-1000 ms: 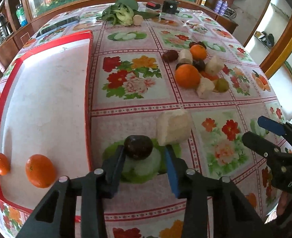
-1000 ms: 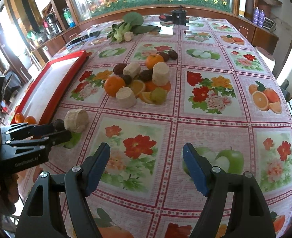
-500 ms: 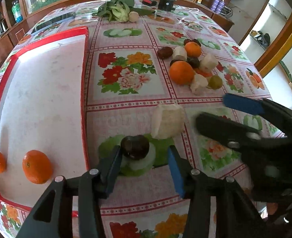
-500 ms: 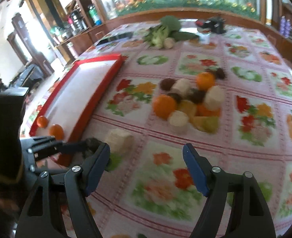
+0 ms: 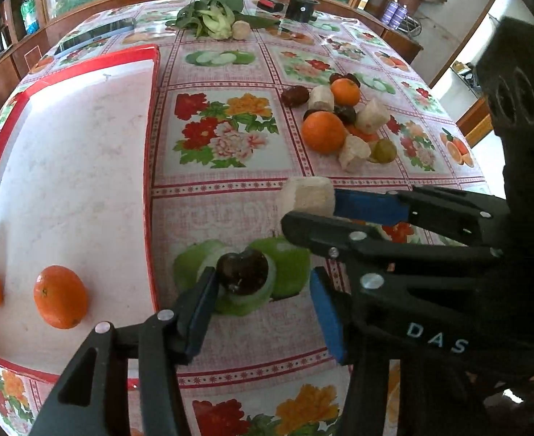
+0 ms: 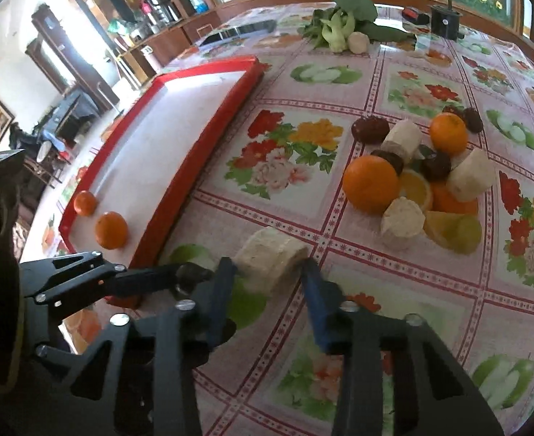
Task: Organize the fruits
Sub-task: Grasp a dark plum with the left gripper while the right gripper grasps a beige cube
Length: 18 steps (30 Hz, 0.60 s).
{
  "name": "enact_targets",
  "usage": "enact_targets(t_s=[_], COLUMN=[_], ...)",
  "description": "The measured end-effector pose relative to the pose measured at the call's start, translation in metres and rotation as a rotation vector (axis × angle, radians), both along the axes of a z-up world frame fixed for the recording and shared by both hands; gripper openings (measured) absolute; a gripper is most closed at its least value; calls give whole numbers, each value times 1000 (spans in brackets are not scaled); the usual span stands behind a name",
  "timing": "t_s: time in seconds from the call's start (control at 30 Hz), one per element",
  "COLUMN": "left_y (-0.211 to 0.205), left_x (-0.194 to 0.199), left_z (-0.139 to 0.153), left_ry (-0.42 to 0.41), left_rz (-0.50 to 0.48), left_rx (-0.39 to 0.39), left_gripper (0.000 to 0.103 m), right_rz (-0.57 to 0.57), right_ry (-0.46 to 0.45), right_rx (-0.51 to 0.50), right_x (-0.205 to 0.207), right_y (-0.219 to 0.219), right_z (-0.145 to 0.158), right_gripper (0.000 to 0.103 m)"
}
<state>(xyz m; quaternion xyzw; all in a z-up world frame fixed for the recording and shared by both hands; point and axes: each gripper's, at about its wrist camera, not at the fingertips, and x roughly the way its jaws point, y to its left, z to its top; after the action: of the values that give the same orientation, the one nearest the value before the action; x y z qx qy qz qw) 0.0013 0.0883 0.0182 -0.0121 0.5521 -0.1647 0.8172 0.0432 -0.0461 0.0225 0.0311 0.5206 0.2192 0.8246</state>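
Observation:
A dark round fruit (image 5: 242,270) lies on the tablecloth between the fingers of my open left gripper (image 5: 263,298), near its left finger. A pale peeled cylinder (image 6: 271,258) lies just beyond it; my right gripper (image 6: 268,272) is open with a finger on each side of it. The cylinder also shows in the left wrist view (image 5: 308,196), where the right gripper (image 5: 314,210) reaches in from the right. The red-rimmed white tray (image 5: 150,167) at left holds two oranges (image 5: 60,296). A pile of oranges, dark fruits and pale cylinders (image 5: 343,123) sits farther back.
Leafy greens (image 5: 212,14), a black device (image 5: 303,7) and a phone (image 5: 96,34) lie at the table's far end. Shelves and bottles stand beyond the left side. The left gripper's body (image 6: 85,283) crosses the lower left of the right wrist view.
My right gripper has swung left across the table and now straddles the pale cylinder beside my left gripper. The left gripper has stayed around the dark fruit.

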Motion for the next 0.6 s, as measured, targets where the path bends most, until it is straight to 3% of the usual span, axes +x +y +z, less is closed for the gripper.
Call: enact_targets(t_s=[0.33, 0.6], left_y=[-5, -8], left_x=[8, 18], left_z=[-3, -4], left_ry=[-11, -19], left_rz=[32, 65], left_rx=[24, 36], left_gripper=[56, 57], right_rz=[-78, -107], right_ry=[-77, 8], right_rx=[-14, 38], right_x=[-12, -7], right_y=[-37, -51], right_z=[16, 0], right_gripper=[30, 31])
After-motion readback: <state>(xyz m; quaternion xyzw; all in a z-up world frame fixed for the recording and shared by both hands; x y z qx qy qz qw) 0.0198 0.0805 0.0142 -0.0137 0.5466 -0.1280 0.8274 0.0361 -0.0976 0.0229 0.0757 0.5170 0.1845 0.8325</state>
